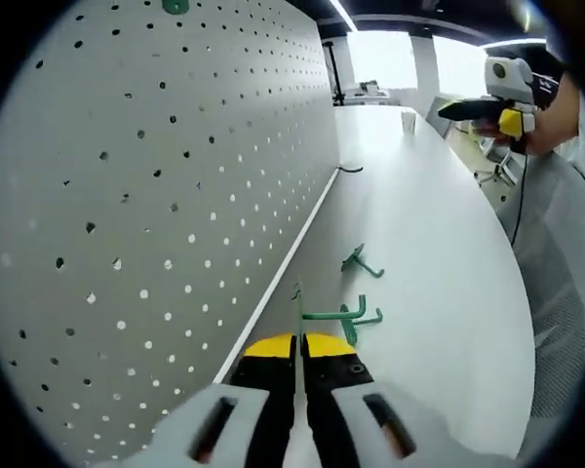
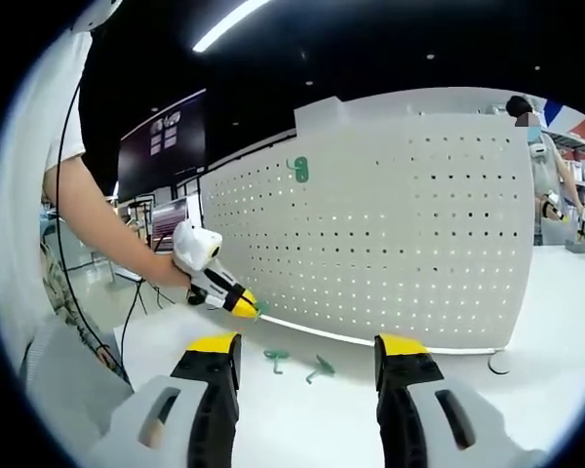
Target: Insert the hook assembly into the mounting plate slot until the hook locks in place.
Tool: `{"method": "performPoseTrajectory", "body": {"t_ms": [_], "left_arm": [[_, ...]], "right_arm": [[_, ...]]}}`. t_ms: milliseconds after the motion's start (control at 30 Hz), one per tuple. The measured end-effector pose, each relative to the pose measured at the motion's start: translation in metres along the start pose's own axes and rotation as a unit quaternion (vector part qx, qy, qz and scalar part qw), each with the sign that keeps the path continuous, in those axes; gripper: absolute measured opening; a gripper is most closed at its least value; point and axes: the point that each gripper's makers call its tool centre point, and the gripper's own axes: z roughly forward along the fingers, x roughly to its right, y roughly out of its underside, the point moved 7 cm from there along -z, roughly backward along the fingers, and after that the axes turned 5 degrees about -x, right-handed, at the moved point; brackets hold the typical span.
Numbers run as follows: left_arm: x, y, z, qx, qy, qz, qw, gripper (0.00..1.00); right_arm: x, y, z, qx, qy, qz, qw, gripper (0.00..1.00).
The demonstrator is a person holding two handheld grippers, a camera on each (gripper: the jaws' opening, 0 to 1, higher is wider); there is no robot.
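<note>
Left gripper [image 1: 297,343] has its jaws pressed together on a thin green hook [image 1: 297,310], seen edge-on, so its shape is hard to read. It sits close beside the white pegboard [image 1: 166,195]. Two more hooks [image 1: 356,317] lie on the table [image 1: 439,253]. Right gripper [image 2: 307,356] is held wide apart, empty, facing the pegboard, where one hook [image 2: 298,170] already hangs.

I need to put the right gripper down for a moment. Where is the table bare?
Bare table lies between the green hooks and the outer edge, and farther along toward the black hook. It is crowded near the pegboard foot, where the left gripper holds a hook.
</note>
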Motion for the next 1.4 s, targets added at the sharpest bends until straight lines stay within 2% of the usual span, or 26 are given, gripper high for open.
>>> {"method": "performPoseTrajectory", "body": {"t_ms": [400,667,833,1000,1167,1400], "left_arm": [[0.006,-0.018,-0.011,0.045,-0.018,-0.022,0.9986,0.01],[0.01,-0.025,-0.019,0.074,-0.043,-0.037,0.9956,0.01],[0.014,-0.033,-0.026,0.094,-0.047,-0.043,0.9935,0.01],[0.016,-0.041,-0.034,0.123,-0.059,-0.056,0.9891,0.01],[0.021,-0.047,-0.039,0.135,-0.067,-0.053,0.9871,0.01],[0.026,-0.058,-0.05,0.173,-0.08,-0.071,0.9791,0.01]], "right_arm": [[-0.003,-0.008,0.0,0.012,-0.002,0.0,0.9999,0.53],[-0.005,-0.013,-0.001,0.02,-0.002,0.002,0.9998,0.53],[-0.008,-0.017,-0.001,0.025,-0.004,-0.003,0.9997,0.53],[-0.009,-0.021,-0.003,0.03,-0.005,-0.005,0.9995,0.53],[-0.011,-0.025,-0.004,0.038,-0.004,0.0,0.9993,0.53],[-0.014,-0.03,-0.007,0.046,-0.005,0.0,0.9989,0.53]]}}
